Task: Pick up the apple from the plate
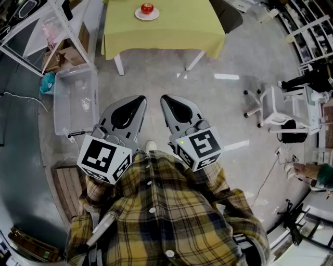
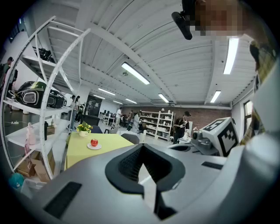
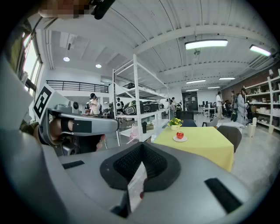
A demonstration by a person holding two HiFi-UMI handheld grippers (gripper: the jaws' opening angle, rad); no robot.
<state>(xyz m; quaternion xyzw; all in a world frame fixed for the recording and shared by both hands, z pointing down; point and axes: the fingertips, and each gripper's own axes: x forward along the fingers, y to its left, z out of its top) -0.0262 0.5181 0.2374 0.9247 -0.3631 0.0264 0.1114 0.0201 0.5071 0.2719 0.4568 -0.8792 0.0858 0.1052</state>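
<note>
Lying well beyond right tongs (image 1: 166, 100): apple (image 1: 147, 8)

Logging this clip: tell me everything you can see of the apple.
The apple is small, round and red, with skin that looks glossy; any stem is too small to make out. It rests whole near the middle of a small white plate, which stands on the table with the yellow-green cloth. A flower pot stands behind it, apart from it. Only the plate touches it.
</note>
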